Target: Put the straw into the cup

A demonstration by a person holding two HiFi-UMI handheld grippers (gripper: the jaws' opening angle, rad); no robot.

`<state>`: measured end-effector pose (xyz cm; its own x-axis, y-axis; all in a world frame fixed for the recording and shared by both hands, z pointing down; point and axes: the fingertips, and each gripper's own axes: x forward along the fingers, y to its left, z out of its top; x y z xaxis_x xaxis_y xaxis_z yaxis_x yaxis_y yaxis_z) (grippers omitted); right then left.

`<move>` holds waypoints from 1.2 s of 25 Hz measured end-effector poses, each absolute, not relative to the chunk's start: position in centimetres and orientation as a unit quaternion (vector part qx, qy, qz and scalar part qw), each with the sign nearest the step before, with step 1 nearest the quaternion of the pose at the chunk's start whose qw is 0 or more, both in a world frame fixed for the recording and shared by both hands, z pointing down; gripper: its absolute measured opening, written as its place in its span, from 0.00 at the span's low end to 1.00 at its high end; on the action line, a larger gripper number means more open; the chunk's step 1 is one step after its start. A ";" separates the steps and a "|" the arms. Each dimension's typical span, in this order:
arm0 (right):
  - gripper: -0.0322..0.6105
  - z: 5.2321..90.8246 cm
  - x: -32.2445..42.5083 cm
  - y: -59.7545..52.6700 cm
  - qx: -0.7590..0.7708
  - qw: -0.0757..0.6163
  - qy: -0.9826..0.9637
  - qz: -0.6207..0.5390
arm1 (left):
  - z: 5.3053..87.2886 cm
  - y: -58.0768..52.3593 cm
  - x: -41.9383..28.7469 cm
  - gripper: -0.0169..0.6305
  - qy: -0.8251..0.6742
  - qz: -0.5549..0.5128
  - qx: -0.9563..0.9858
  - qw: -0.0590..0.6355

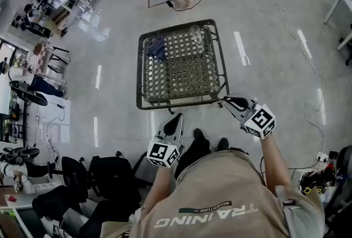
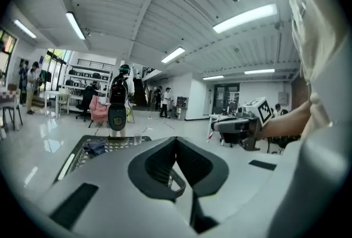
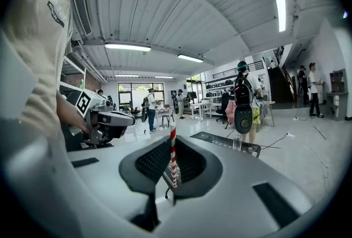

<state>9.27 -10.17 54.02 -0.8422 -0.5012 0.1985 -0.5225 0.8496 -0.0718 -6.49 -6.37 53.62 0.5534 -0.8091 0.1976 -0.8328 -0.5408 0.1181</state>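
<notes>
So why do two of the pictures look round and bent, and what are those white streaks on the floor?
Left and right gripper views: wide-angle lenses, so dark corners and curved ceiling beams. Head view: the streaks look like lamp glare on the glossy floor.

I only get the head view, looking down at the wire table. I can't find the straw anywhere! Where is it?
Observer: The right gripper has it: a red-and-white striped straw stands upright, pinched between its jaws.
Operator: Is the left one holding anything?
Observer: No, the left gripper is shut, with nothing between its jaws.
Operator: Is the cup straight ahead of the straw?
Observer: In the right gripper view the clear cup stands on the mesh table, off to the right of the straw.
</notes>
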 end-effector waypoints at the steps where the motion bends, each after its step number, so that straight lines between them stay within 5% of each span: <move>1: 0.11 54.2 9.1 -10.4 0.267 0.089 -0.957 0.065 | 53.8 -6.7 -6.6 0.05 -0.468 0.054 0.875 0.106; 30: 0.11 51.3 -0.6 -33.9 0.366 0.129 -0.920 0.046 | 53.1 -33.6 -16.4 0.05 -0.354 0.022 0.929 0.109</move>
<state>-0.59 -33.88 51.26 -0.6987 -0.6618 0.2717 -0.6856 0.7279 0.0100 -16.38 -33.62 53.05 0.7487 -0.6524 0.1177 -0.6619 -0.7259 0.1868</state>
